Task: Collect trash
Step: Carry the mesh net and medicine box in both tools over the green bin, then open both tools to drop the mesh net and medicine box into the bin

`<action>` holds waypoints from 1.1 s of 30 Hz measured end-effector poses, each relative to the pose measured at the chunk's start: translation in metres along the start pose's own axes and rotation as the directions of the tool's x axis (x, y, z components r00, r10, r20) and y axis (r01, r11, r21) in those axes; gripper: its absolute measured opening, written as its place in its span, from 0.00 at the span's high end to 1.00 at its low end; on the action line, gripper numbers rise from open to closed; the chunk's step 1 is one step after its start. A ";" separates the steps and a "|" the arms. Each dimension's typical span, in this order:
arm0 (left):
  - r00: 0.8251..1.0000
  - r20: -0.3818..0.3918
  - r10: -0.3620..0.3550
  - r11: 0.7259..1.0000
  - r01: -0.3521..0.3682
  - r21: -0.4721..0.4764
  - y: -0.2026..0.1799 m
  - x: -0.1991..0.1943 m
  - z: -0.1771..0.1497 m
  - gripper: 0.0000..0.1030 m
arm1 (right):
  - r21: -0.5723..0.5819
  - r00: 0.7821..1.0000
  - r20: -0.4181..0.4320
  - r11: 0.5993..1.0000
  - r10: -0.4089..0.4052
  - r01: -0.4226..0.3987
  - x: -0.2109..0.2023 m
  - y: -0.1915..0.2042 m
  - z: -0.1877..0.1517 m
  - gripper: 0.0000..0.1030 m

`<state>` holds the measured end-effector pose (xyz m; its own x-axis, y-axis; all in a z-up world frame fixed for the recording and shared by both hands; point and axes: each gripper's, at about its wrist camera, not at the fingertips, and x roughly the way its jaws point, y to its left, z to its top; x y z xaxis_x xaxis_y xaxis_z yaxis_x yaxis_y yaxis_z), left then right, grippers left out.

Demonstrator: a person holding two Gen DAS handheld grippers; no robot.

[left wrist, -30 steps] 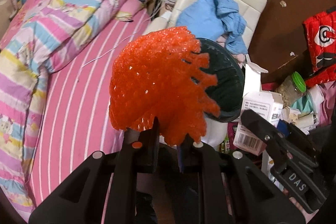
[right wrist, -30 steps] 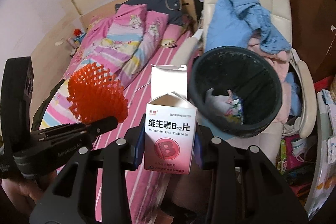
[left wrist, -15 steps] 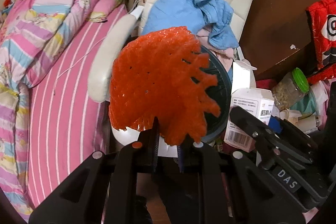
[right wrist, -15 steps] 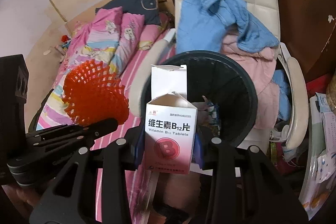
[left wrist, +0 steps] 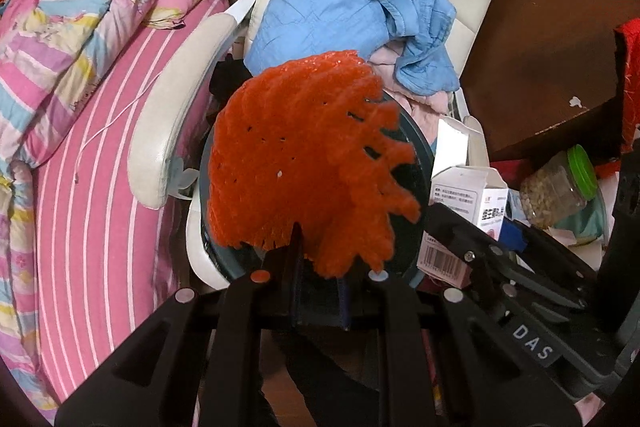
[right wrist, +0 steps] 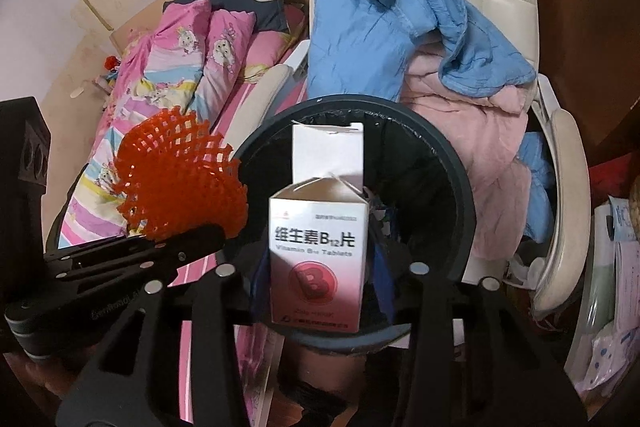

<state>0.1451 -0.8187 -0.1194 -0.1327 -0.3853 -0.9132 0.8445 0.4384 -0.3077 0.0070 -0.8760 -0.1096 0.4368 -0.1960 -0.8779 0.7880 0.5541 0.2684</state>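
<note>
My left gripper [left wrist: 318, 267] is shut on an orange foam fruit net [left wrist: 304, 163], held up in front of the black trash bin [left wrist: 420, 155] and hiding most of it. The net also shows in the right wrist view [right wrist: 180, 187], at the bin's left rim. My right gripper [right wrist: 320, 275] is shut on an open white and pink vitamin B12 tablet box [right wrist: 318, 251], held over the mouth of the bin [right wrist: 460, 211]. The box shows in the left wrist view [left wrist: 464, 203] to the right of the net. Some trash lies inside the bin.
The bin stands in front of a cream chair [right wrist: 560, 155] piled with blue [right wrist: 400, 27] and pink clothes [right wrist: 472, 131]. A pink striped bed [left wrist: 92, 163] with pillows lies left. A green-lidded jar [left wrist: 560, 183] and clutter sit at right, by a brown cabinet [left wrist: 552, 39].
Both grippers have moved closer to the bin with their loads. The box now sits over the bin's mouth and the net is at its rim.
</note>
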 end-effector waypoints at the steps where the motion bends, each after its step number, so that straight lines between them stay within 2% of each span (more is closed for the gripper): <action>1: 1.000 -0.001 0.001 1.000 -0.001 -0.002 0.000 0.002 0.003 0.86 | 0.000 1.000 -0.003 1.000 0.002 -0.002 0.002 -0.002 0.002 0.51; 5: 1.000 -0.007 0.001 1.000 -0.001 -0.009 0.000 0.009 0.011 0.85 | -0.004 1.000 -0.002 1.000 -0.004 0.004 0.006 -0.007 0.009 0.42; 9: 1.000 -0.013 0.000 1.000 -0.001 -0.009 -0.002 0.016 0.017 0.84 | 0.001 1.000 -0.002 1.000 -0.008 0.008 0.010 -0.012 0.015 0.39; 19: 1.000 -0.029 0.009 1.000 -0.008 0.025 -0.017 0.030 0.026 0.76 | 0.044 1.000 0.002 0.999 -0.029 0.028 0.009 -0.033 0.017 0.36; 31: 0.999 -0.011 0.031 0.999 -0.031 0.025 -0.027 0.032 0.032 0.45 | 0.105 0.996 0.045 0.991 -0.082 0.077 -0.003 -0.058 0.017 0.22; 33: 0.999 -0.004 0.050 0.999 -0.050 0.021 -0.028 0.032 0.032 0.34 | 0.112 0.995 0.053 0.991 -0.085 0.078 -0.004 -0.061 0.017 0.21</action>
<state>0.1343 -0.8696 -0.1315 -0.0925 -0.3593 -0.9286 0.8606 0.4403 -0.2561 -0.0357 -0.9223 -0.1155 0.3909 -0.2848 -0.8753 0.8634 0.4431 0.2414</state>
